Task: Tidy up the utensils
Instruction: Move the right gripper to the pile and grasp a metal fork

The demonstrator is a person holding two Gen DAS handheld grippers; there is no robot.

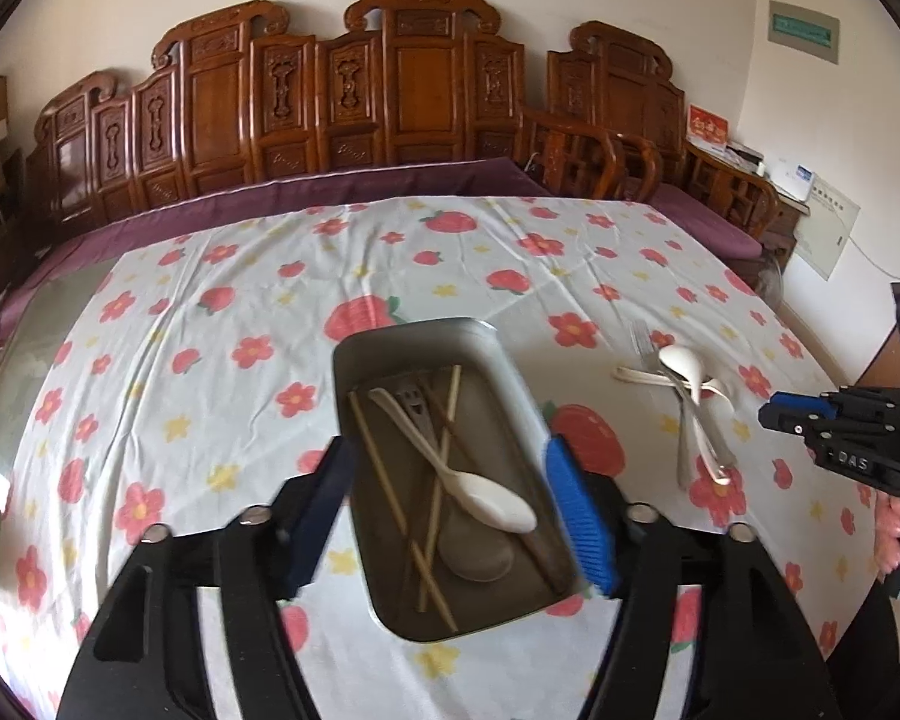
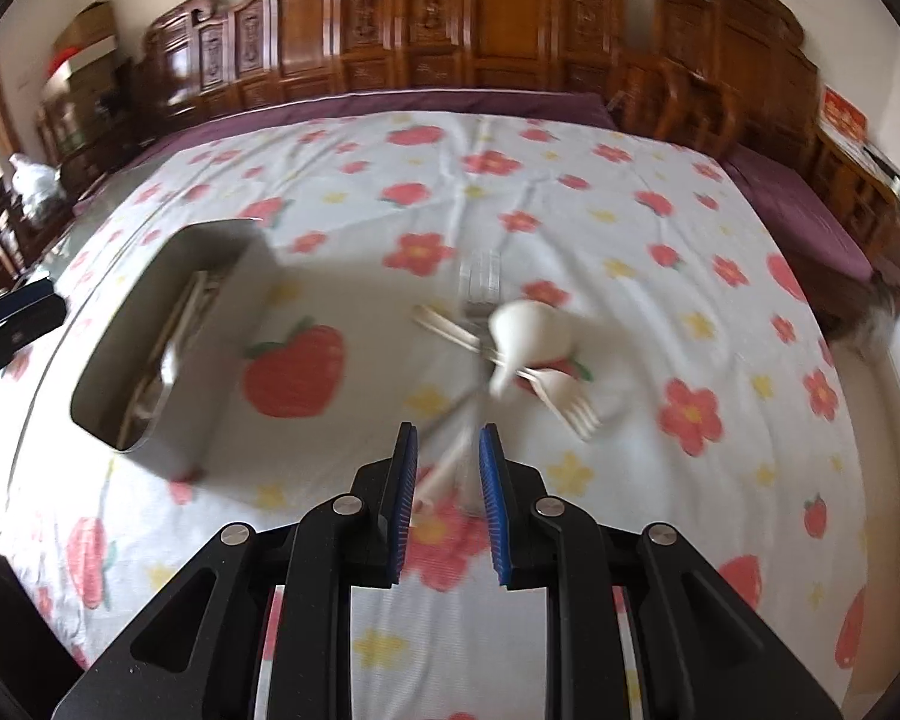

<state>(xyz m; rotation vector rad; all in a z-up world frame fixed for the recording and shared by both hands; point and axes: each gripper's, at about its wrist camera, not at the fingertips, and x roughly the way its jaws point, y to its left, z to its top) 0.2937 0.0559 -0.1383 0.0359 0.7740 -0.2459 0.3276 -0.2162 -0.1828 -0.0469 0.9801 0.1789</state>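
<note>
A grey metal tray (image 1: 354,354) sits on the floral tablecloth. It holds chopsticks (image 1: 378,468), a white spoon (image 1: 486,498), a slotted metal utensil (image 1: 417,414) and a grey spoon (image 1: 477,552). My left gripper (image 1: 450,516) is open wide above the tray, empty. A pile of utensils lies to the tray's right: a white ladle (image 2: 528,336), a white fork (image 2: 564,402), a metal fork (image 2: 480,282) and metal handles. My right gripper (image 2: 448,468) is open and empty, just in front of that pile. It also shows in the left wrist view (image 1: 780,411). The tray shows at left in the right wrist view (image 2: 210,354).
The floral cloth (image 1: 210,300) covers a table with a purple cushion (image 1: 330,192) and carved wooden bench backs (image 1: 390,90) behind. Wooden chairs (image 1: 600,156) stand at the back right. The right wrist view is motion-blurred.
</note>
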